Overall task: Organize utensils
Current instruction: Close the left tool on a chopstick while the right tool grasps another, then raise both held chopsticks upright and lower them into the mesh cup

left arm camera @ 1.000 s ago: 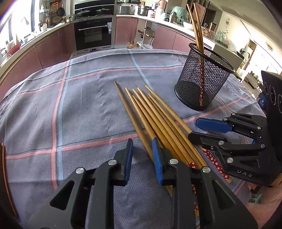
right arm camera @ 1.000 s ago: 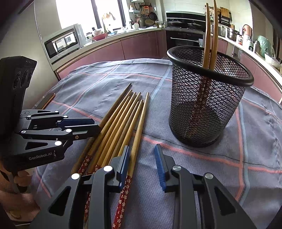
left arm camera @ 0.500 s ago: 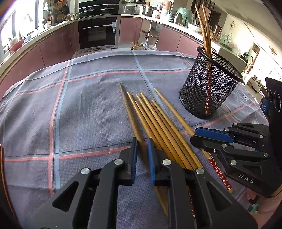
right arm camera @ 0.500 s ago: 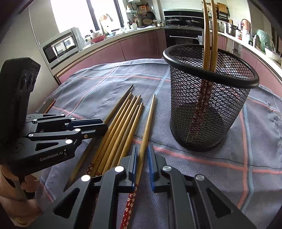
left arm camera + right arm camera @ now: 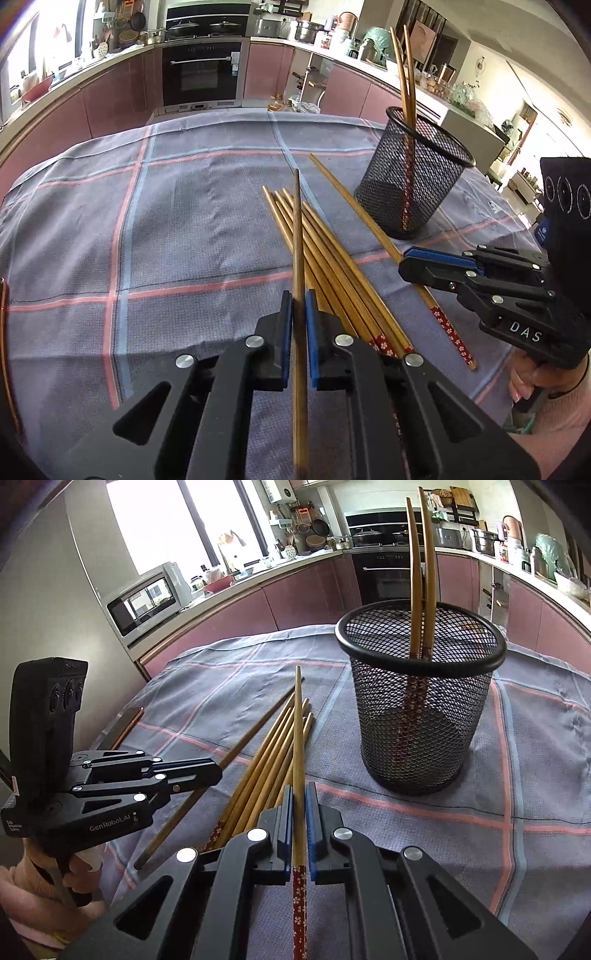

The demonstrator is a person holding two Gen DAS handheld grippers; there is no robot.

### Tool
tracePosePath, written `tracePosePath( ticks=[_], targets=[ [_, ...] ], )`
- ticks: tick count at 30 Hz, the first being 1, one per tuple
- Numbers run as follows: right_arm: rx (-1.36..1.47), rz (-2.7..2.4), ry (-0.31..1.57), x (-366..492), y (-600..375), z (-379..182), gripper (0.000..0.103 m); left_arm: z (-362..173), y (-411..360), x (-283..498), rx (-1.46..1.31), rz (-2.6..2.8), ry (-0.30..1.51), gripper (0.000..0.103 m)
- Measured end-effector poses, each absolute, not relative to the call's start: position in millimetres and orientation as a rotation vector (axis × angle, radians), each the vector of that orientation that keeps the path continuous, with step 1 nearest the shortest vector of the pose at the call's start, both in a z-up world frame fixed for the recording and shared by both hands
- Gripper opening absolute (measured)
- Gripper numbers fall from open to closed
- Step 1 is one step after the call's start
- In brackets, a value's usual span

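- Both grippers, open a second ago, now each clamp one long bamboo chopstick: the left gripper (image 5: 299,325) one (image 5: 298,236), the right gripper (image 5: 299,812) another (image 5: 297,738), lifted so they can be carried.
- At 1 o'clock from the right gripper stands the black mesh cup (image 5: 421,716); the loose bundle of bamboo chopsticks (image 5: 325,254) lies on the checked grey cloth (image 5: 184,221).

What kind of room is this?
Most likely a home kitchen: a built-in oven sits in pink cabinets, a microwave stands by the window, and pots crowd the counter.
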State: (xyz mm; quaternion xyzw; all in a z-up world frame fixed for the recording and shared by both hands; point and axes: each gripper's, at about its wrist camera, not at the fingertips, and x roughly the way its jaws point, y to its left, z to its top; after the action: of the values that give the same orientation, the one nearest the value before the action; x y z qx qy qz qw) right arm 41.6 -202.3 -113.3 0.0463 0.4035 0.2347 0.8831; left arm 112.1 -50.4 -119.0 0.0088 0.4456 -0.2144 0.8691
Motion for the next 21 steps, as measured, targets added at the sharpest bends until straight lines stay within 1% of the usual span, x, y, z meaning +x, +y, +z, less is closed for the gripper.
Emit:
tracePosePath(
  ticks=[6,9,11,21],
  targets=[
    [0.064,0.491,0.889,46.1,-192.1,-123.9,0.006,-123.0,-55.0,109.2,0.05,-0.469,0.95,0.008],
    [0.06,0.484,0.9,49.8,-192.2,-126.4,0.006,-126.4,-54.8,114.1,0.081,-0.446,0.964,0.01],
    [0.052,0.483,0.912,53.1,-191.6,-128.9,0.008,-126.8,-54.0,117.5,0.083,-0.458,0.964,0.01],
    [0.05,0.489,0.911,62.9,-189.2,-129.8,0.007,-127.1,-56.1,129.3,0.079,-0.478,0.97,0.009]
  ],
)
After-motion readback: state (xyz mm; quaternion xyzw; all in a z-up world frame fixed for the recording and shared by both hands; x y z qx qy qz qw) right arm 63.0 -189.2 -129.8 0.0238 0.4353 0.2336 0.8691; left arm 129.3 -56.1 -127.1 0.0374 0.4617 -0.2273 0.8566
